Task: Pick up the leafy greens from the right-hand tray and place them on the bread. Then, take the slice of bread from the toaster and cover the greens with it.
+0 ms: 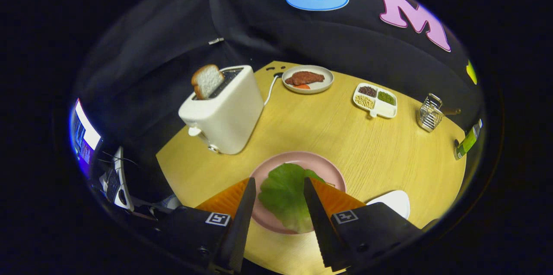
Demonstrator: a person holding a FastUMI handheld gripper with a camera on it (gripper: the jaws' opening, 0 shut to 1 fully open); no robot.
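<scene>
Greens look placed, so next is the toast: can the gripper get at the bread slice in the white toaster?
Probably yes: the bread slice sticks up from the white toaster, nothing before it; the gripper is open above the green leaf.

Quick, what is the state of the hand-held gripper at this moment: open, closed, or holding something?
Hand-held gripper: open, holding nothing; its fingers stand apart on either side of the leafy greens lying on the pink plate.
</scene>
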